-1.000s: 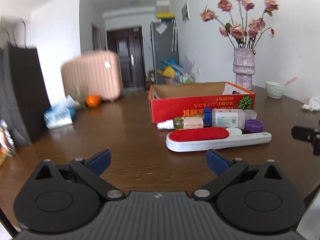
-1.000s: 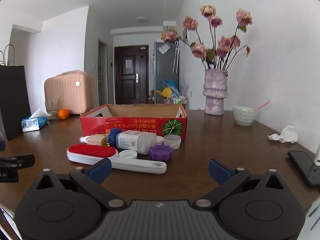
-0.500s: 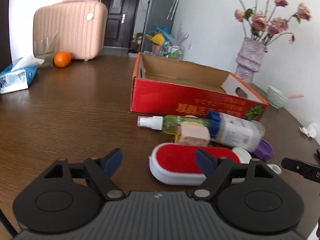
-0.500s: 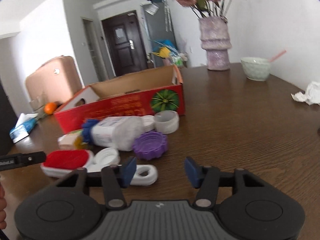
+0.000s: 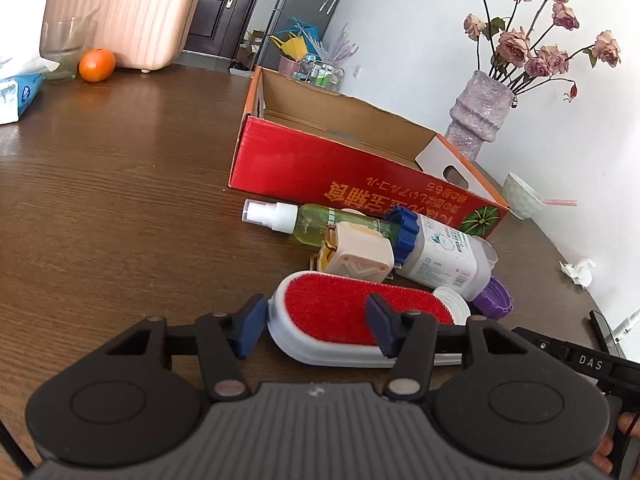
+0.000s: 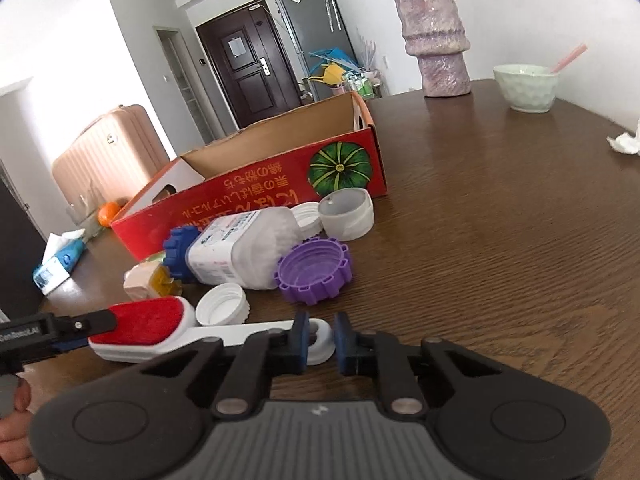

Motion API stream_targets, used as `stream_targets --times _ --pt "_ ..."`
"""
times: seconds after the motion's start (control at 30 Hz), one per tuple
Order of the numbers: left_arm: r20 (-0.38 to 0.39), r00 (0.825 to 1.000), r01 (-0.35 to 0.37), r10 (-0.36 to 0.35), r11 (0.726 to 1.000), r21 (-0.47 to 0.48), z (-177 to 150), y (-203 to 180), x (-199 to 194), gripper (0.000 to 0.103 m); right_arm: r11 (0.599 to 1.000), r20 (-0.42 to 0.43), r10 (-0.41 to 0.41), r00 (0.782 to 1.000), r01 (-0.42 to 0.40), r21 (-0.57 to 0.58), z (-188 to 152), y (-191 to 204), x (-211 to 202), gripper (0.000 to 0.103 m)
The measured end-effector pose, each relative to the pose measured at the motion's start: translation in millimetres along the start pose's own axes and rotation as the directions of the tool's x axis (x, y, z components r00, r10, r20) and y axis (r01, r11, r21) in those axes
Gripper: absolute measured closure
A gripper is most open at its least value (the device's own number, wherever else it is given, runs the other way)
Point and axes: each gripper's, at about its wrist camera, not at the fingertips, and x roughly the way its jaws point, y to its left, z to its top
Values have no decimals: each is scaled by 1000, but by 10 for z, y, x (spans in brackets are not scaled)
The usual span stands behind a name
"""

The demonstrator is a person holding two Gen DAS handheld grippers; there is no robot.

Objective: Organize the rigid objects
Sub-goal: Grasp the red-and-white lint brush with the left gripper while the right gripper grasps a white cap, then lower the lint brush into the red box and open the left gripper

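Two grippers are set on one item, the lint brush point(image 5: 360, 312), which lies flat on the table point(image 5: 120, 200) in the lower middle of both views, just in front of the red cardboard box point(image 5: 340, 160).

Right gripper point(image 6: 321, 342): its jaws have just been closing and now stand together on the looped end of the brush's white handle, lower centre of the right view. The hold sits at the very tip, so the judgement is that it steadies rather than carries.

Left gripper point(image 5: 316, 328): its jaws have just been closing around the red-padded head. One pad is at the head's rounded end; the other stands over the red pad. Whether they press cannot be told; they read as still apart.

Recommendation: seat the left pads squarely on the white rim before any lift, then raise both ends level and together. The white bottle point(image 5: 440, 256), purple cap point(image 6: 314, 276) and white cap point(image 6: 222, 304) lie just beside the brush; a tilted or sideways lift would likely knock them. The box's near wall must be cleared.
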Motion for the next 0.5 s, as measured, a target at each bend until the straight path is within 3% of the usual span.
stream_targets --times 0.1,0.23,0.37,0.5 --pt "37 999 13 -14 1000 15 -9 -69 -130 51 1000 30 -10 999 10 7 4 20 -112 90" --pt "134 990 41 -46 999 35 191 -212 -388 51 999 134 -1 991 6 -35 210 129 -399 90" --pt "249 965 69 -84 995 66 590 -377 -635 51 995 243 64 968 -42 -93 671 247 -655 90" --pt "335 938 69 -86 996 62 1079 -500 -701 51 985 296 126 947 -83 -152 1221 361 -702 90"
